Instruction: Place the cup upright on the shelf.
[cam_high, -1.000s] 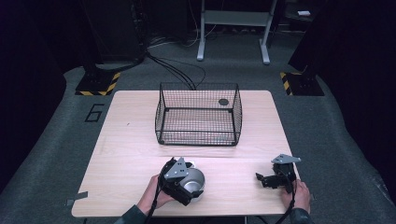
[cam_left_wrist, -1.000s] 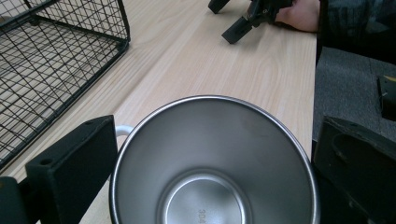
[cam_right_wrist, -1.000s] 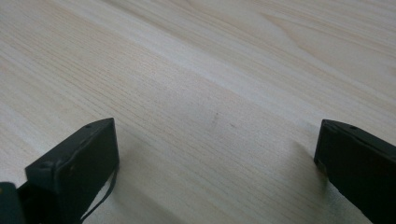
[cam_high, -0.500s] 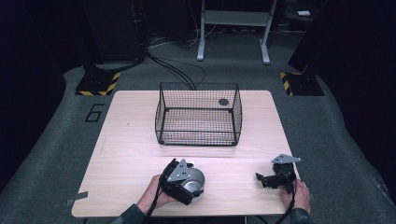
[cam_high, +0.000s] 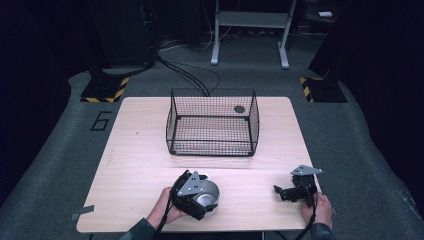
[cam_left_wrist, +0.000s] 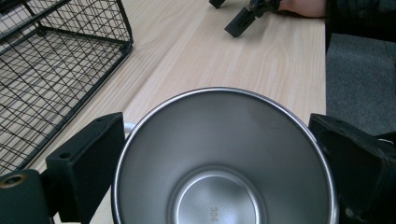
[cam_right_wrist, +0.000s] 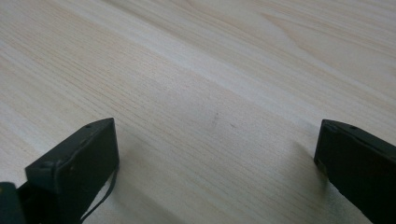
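**Item: stainless steel cup** (cam_left_wrist: 224, 163). Round, open-topped, thin-walled, brushed interior with a small "304" stamp on the floor. It stands upright on the wooden table (cam_high: 140, 150), on the person's side of the wire basket (cam_high: 212, 122) and well apart from it, towards the basket's left corner.

**Handling, judged.** Light and rigid; will not deform under jaw pressure and is not fragile, though it would ring and roll if dropped. The polished curved wall looks slippery against flat pads. A hold across the full width, jaws on opposite sides just below the rim, is the safest place; pinching the rim edge alone would let it pivot. A pale tab at the cup's left edge in the left gripper view may be a handle; too little shows to tell.

**Left gripper** (cam_left_wrist: 219, 154). Jaws spread wide, one on each side of the cup at rim level, bracketing it. The left jaw sits close against the wall and the right jaw at the opposite edge; whether either is pressing on the metal cannot be told. In the high view the gripper covers much of the cup, held by the left hand (cam_high: 162, 207).

**Right gripper** (cam_right_wrist: 215, 163). Jaws wide apart, holding nothing, low over bare tabletop on the person's side of the basket, beyond its right corner, well apart from the cup. Held by the right hand (cam_high: 320, 207).

**Wire basket.** Black mesh, open top; a small dark disc (cam_high: 239, 109) shows at its far right corner.
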